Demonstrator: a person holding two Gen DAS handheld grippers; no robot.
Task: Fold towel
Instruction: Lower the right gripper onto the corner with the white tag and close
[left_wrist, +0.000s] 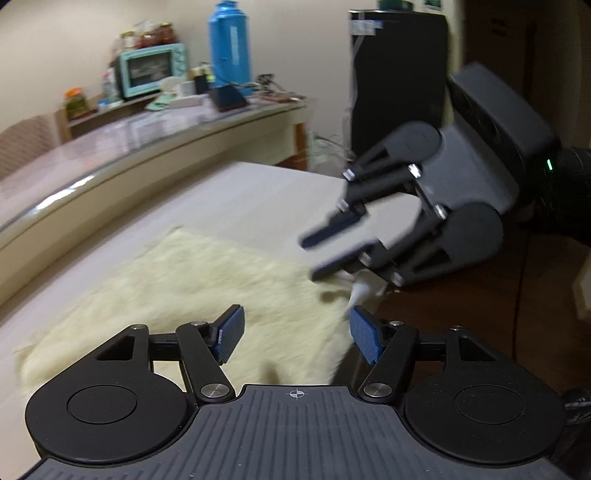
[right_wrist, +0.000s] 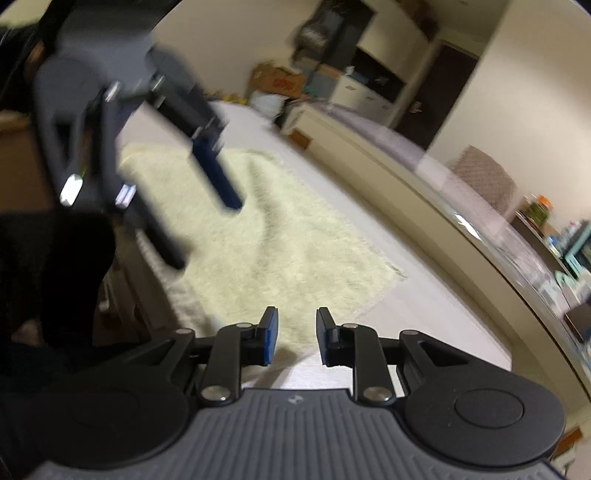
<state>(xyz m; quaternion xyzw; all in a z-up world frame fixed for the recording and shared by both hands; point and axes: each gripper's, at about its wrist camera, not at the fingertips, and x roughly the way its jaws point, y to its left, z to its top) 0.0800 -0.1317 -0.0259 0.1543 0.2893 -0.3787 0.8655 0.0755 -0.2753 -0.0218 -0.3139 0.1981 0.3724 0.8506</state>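
A fluffy cream towel (left_wrist: 192, 288) lies flat on the pale table (left_wrist: 258, 199); it also shows in the right wrist view (right_wrist: 280, 236). My left gripper (left_wrist: 297, 334) is open and empty above the towel's near edge. My right gripper (right_wrist: 295, 341) is open and empty above the towel's near corner. In the left wrist view the right gripper (left_wrist: 314, 258) hovers over the towel's right corner, its fingers apart. In the right wrist view the left gripper (right_wrist: 207, 229) is blurred above the towel's left side.
A long counter (left_wrist: 147, 147) runs behind the table with a teal toaster oven (left_wrist: 151, 68), a blue thermos (left_wrist: 229, 44) and jars. A black cabinet (left_wrist: 399, 81) stands at the back right. The table's near edge drops to a dark floor (left_wrist: 461, 314).
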